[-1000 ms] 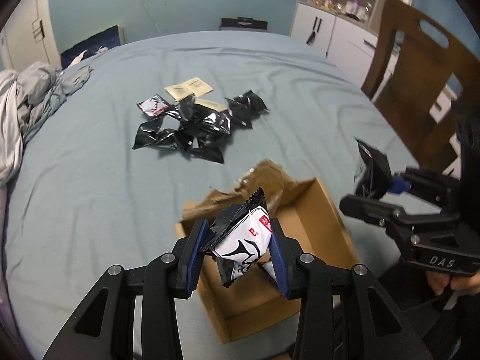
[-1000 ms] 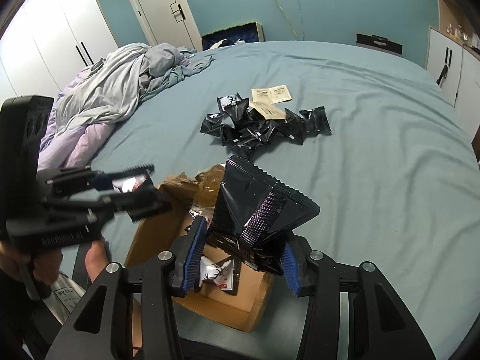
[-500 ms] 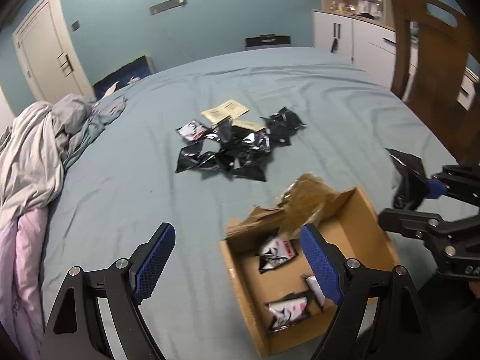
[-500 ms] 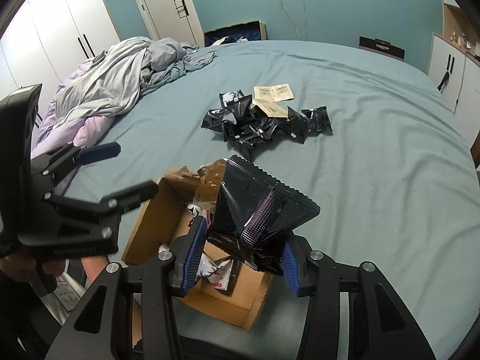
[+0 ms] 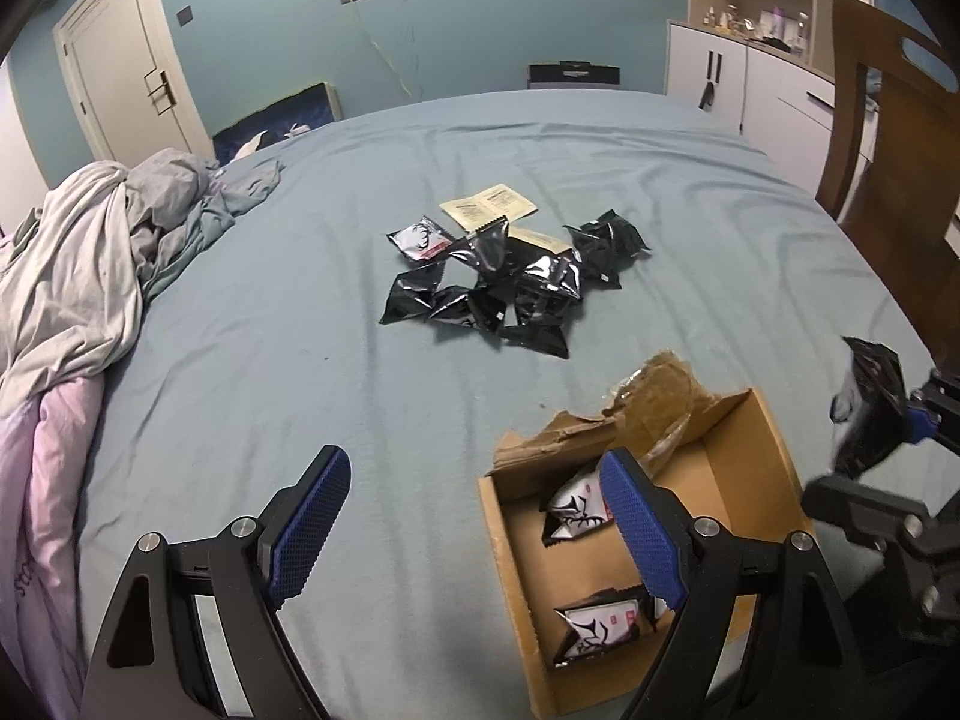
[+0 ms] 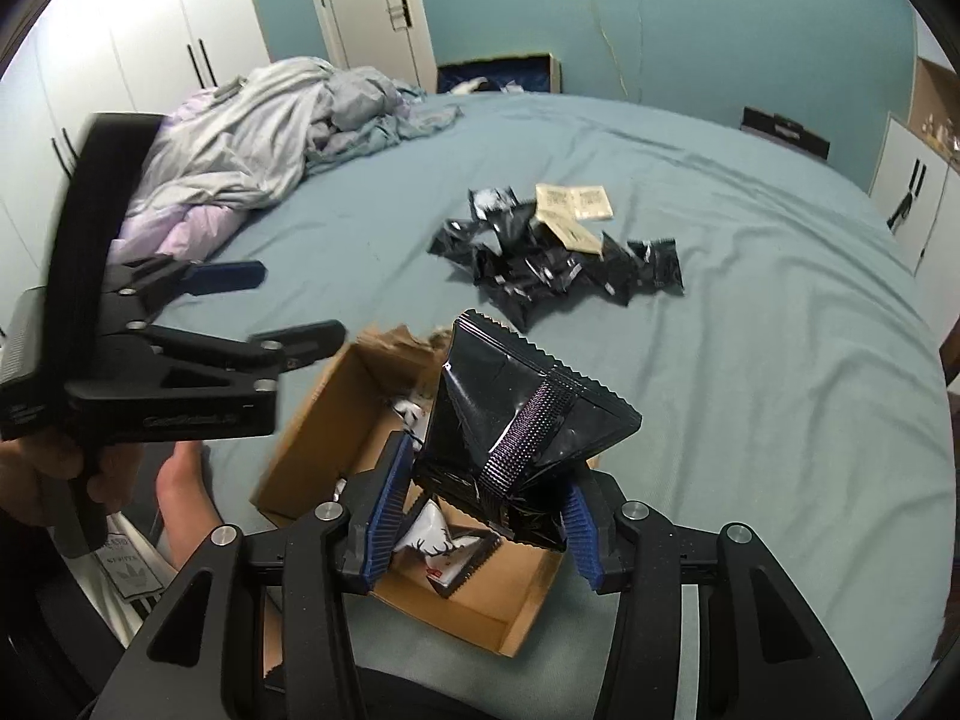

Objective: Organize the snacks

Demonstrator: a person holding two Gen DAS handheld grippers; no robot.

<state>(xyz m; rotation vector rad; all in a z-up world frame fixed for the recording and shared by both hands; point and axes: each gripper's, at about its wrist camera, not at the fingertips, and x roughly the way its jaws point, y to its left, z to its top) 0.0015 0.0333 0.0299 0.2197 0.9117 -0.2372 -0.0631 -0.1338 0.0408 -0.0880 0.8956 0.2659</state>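
Rumpled bedding [image 6: 252, 138] flanks spread left gripper [image 5: 474, 516]; right gripper [image 6: 480, 516] pinches black packet [image 6: 516, 420] above box [image 6: 318, 420].

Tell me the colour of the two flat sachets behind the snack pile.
Beige sachets, clearest in the left wrist view.

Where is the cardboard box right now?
The box sits on the bed, lower right in the left view, below the snack pile.
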